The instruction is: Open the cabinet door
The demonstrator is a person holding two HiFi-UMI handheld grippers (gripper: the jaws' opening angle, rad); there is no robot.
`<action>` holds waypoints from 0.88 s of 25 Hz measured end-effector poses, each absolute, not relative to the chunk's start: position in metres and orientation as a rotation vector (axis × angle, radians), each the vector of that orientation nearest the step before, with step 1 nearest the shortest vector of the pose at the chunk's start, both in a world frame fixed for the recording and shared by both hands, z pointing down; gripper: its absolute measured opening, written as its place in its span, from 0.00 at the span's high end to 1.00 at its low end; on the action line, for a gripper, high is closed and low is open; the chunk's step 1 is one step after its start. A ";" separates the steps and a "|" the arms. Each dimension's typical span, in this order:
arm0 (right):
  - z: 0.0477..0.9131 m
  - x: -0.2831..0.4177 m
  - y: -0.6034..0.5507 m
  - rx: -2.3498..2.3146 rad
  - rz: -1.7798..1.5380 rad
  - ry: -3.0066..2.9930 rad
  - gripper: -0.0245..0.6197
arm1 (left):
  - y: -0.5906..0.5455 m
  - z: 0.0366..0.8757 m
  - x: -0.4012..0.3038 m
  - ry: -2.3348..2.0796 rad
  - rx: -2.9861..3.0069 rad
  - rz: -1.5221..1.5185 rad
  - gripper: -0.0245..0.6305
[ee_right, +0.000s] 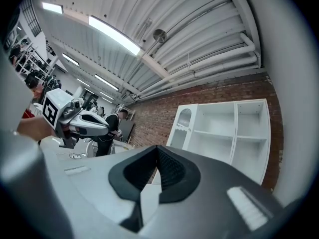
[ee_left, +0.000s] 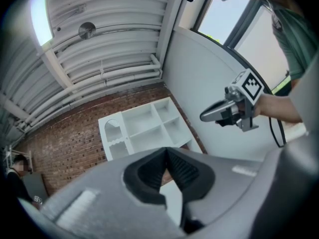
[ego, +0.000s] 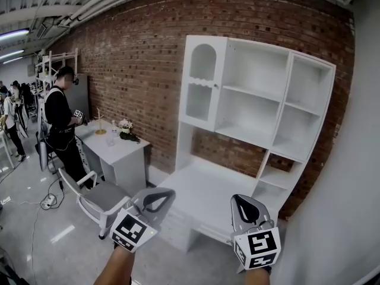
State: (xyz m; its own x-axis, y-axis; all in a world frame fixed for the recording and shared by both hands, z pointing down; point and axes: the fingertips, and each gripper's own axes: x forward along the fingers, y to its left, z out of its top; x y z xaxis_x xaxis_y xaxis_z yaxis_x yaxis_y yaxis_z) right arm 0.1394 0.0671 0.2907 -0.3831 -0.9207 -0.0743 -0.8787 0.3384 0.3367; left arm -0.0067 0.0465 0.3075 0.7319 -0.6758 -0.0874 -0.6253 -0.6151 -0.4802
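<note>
The white shelf unit [ego: 267, 100] stands on a white desk [ego: 199, 192] against the brick wall. Its cabinet door [ego: 202, 82], with an arched window, is at the upper left and lies flush and shut. It also shows in the left gripper view [ee_left: 113, 136] and the right gripper view [ee_right: 182, 128]. My left gripper [ego: 161, 196] and right gripper [ego: 243, 205] hover side by side low in the head view, well short of the desk. Both point level at the unit. Each has its jaws together with nothing between them, as seen at the left gripper [ee_left: 166, 151] and the right gripper [ee_right: 157, 148].
A small white table [ego: 119, 150] with flowers and a grey chair [ego: 98, 198] stand at the left. A person in black [ego: 59, 123] stands beside them. A plain white wall [ego: 356, 159] runs along the right. More people and racks are far left.
</note>
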 end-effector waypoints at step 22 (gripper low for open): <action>0.290 0.060 -0.042 1.806 -0.487 -2.309 0.95 | -0.087 0.309 -0.080 0.828 -2.514 -0.053 0.96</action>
State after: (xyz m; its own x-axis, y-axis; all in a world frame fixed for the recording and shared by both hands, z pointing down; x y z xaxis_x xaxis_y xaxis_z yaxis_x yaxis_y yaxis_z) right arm 0.0595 -0.0418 0.2905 -0.2522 -0.9654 -0.0666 -0.9100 0.2132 0.3556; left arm -0.0803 -0.0868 0.3089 0.8154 -0.5678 -0.1129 -0.5489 -0.6964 -0.4623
